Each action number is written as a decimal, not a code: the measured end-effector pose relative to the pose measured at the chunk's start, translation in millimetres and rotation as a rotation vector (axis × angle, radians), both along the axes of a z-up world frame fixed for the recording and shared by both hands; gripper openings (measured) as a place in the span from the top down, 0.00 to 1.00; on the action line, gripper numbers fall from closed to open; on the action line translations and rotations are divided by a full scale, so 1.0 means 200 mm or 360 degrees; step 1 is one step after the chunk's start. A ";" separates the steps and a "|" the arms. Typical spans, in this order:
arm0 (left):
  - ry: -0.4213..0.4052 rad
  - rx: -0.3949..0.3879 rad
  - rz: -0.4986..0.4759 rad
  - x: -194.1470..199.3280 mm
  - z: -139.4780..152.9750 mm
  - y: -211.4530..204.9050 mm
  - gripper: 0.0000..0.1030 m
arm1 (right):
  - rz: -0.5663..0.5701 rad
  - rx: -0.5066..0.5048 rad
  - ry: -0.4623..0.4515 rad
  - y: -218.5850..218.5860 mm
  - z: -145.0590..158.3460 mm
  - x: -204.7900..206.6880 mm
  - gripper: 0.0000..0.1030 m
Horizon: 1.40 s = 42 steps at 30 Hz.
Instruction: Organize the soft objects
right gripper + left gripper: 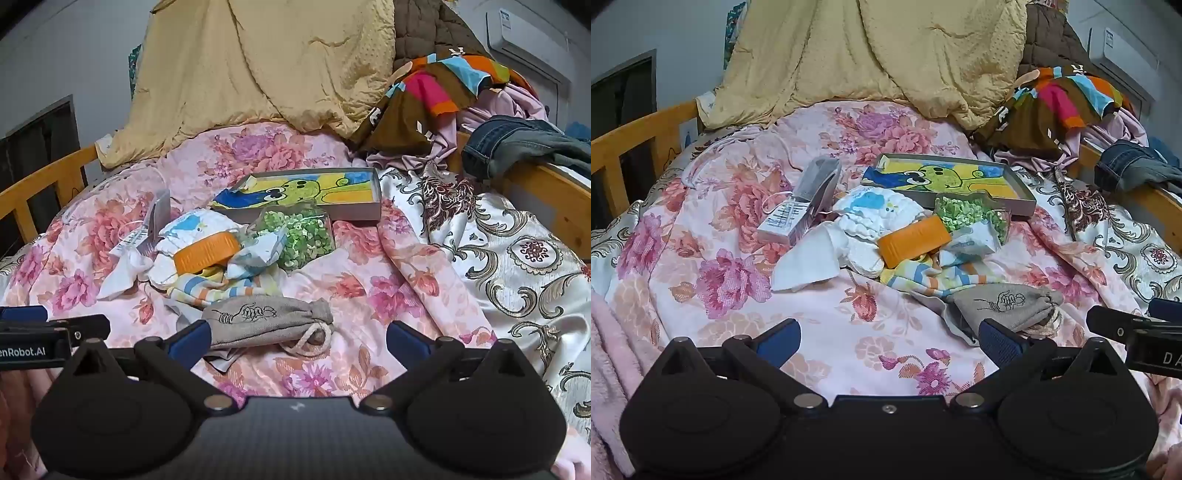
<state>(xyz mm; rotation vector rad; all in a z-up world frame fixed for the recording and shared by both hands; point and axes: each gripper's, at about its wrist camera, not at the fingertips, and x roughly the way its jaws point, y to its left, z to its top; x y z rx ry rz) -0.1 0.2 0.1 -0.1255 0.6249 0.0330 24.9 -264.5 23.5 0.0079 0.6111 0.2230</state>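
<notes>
Both grippers hover low over the bed (713, 221), side by side, each with its fingers spread wide and holding nothing.

The left gripper (886, 343) has its fingers over bare floral bedspread. The grey drawstring pouch (1004, 304) lies just ahead of the right finger (999, 341), outside the gap between the fingers; whether finger and pouch touch cannot be told.

The right gripper (295, 341) faces the same grey drawstring pouch (266, 321). The pouch lies flat with its cord end toward the right, just beside the left finger (190, 341) and reaching partly into the open gap. The right finger is well apart from it.

Beyond the pouch is a heap of small items: a striped cloth (218, 290) touching the pouch's far edge, an orange case (207, 253) on top of the heap, a white padded cloth (875, 218), a white tissue (807, 262), and a clear bag of green pieces (303, 236). A shallow box with a cartoon picture (306, 192) sits behind the heap. A yellow quilt (258, 66) is piled at the head of the bed, with mixed clothes (443, 92) to its right.
</notes>
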 end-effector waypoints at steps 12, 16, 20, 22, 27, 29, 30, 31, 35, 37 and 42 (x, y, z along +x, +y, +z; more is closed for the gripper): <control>0.0004 -0.0003 -0.0005 0.00 0.00 -0.01 0.01 | 0.0003 -0.0007 0.0003 0.01 0.00 0.00 0.00; 0.0005 -0.0009 -0.0005 0.00 0.00 0.00 0.01 | 0.0003 -0.0008 0.0004 0.01 0.00 0.00 0.00; 0.0006 -0.0012 -0.0005 0.00 0.00 0.00 0.01 | 0.0002 -0.0008 0.0005 0.01 0.01 0.00 0.00; 0.0006 -0.0012 -0.0005 0.00 0.00 0.00 0.01 | 0.0002 -0.0009 0.0006 0.01 0.03 0.01 0.00; 0.0007 -0.0014 -0.0006 0.00 0.00 0.00 0.01 | 0.0000 -0.0018 0.0005 0.01 0.00 -0.01 0.00; 0.0007 -0.0015 -0.0007 0.00 0.00 0.00 0.01 | -0.0001 -0.0016 0.0006 0.01 -0.01 0.00 0.00; 0.0007 -0.0015 -0.0007 0.00 0.00 0.00 0.01 | -0.0001 -0.0019 0.0006 0.01 -0.01 0.00 0.00; 0.0007 -0.0015 -0.0006 0.00 0.00 0.00 0.01 | -0.0001 -0.0019 0.0006 0.01 -0.01 -0.01 0.00; 0.0007 -0.0016 -0.0006 0.00 0.00 0.00 0.01 | 0.0000 -0.0020 0.0008 0.01 -0.01 0.00 0.00; 0.0007 -0.0016 -0.0006 0.00 0.00 0.00 0.01 | 0.0000 -0.0019 0.0009 0.01 -0.01 0.00 0.00; 0.0008 -0.0017 -0.0006 0.00 0.00 0.00 0.01 | -0.0001 -0.0020 0.0011 0.01 -0.01 0.00 0.00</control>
